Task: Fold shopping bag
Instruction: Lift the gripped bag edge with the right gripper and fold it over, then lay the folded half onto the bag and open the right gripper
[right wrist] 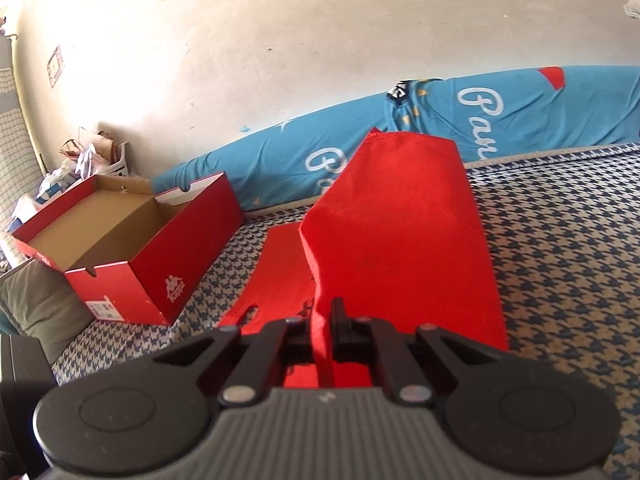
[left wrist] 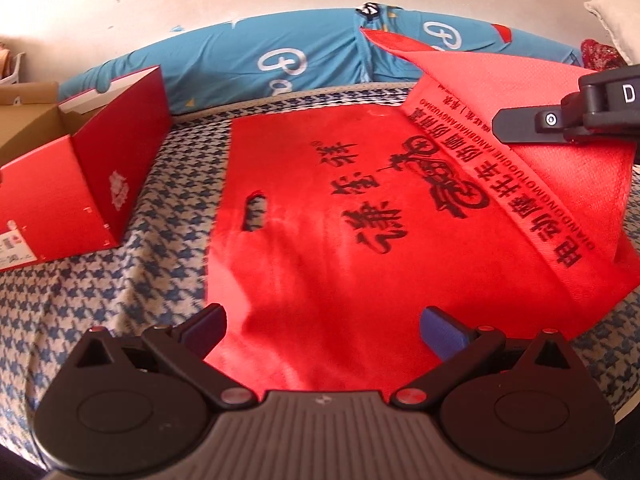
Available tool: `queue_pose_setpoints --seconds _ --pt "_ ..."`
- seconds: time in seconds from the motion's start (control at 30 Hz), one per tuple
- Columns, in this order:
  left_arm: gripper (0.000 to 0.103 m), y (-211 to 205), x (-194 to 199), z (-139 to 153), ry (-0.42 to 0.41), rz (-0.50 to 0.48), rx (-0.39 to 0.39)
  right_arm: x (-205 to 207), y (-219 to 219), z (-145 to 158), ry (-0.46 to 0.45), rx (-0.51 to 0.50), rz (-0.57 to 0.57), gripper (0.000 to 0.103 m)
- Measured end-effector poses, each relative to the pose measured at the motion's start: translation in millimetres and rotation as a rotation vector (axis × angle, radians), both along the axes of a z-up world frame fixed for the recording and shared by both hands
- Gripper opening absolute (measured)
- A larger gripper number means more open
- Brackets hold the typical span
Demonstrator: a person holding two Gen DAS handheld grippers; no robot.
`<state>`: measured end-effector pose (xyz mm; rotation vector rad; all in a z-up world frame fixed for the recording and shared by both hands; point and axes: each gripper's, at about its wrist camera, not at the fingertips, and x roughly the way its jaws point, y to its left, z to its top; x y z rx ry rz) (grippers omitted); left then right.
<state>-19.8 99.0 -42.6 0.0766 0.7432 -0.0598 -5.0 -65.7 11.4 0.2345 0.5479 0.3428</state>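
Our right gripper (right wrist: 322, 344) is pinched tight on a raised flap of the red shopping bag (left wrist: 320, 216), lifting that side up off the bed (fabric runs straight btwn the fingers). Our left gripper (left wrist: 322, 326) sits wide apart, nothing in it, just over the bag's near edge. The rest of the bag lies flat, print side up, handle cutout (left wrist: 256, 212) toward the left. Beyond, left, an open red shoebox (right wrist: 160, 256) w/ a blue bolster pillow (left wrist: 248, 64) behind.
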Motion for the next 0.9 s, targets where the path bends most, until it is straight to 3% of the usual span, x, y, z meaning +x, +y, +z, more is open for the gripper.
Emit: queue_pose_setpoints --seconds 0.4,0.9 --pt "0.103 47.8 -10.2 -0.7 0.004 0.118 -0.028 7.8 60.6 -10.5 0.02 -0.007 0.147 0.003" --pt "0.103 74.7 -22.0 -5.0 0.022 0.184 -0.037 11.1 100.2 -28.9 0.06 -0.038 0.214 0.003"
